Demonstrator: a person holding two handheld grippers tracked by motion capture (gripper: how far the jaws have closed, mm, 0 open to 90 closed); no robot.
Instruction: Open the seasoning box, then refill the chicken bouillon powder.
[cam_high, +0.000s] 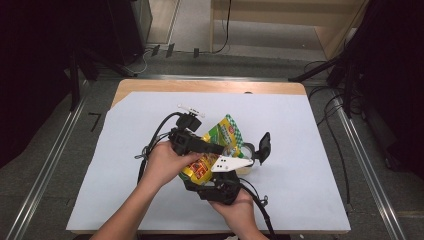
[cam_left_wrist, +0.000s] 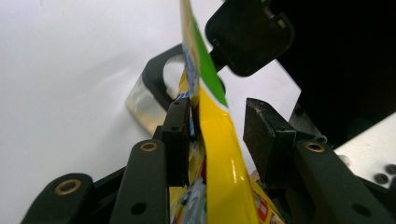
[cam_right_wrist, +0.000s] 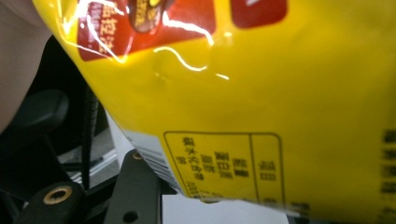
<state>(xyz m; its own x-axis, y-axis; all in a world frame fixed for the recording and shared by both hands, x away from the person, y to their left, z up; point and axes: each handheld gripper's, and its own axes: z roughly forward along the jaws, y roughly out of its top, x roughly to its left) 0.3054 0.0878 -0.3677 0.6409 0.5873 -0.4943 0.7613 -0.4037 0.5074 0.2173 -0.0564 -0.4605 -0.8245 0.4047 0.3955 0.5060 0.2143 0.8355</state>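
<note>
Snack bag (cam_left_wrist: 219, 154) between part-open left hand-held gripper (cam_left_wrist: 217, 135) jaws, touching one pad.

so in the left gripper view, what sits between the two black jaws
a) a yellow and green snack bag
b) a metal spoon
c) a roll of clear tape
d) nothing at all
a: in the left gripper view the yellow and green snack bag runs edge-on up through the gap of the left gripper, against one pad and apart from the other.

Yellow snack bag (cam_right_wrist: 261, 93) close up, black tool arm below, white table
</note>
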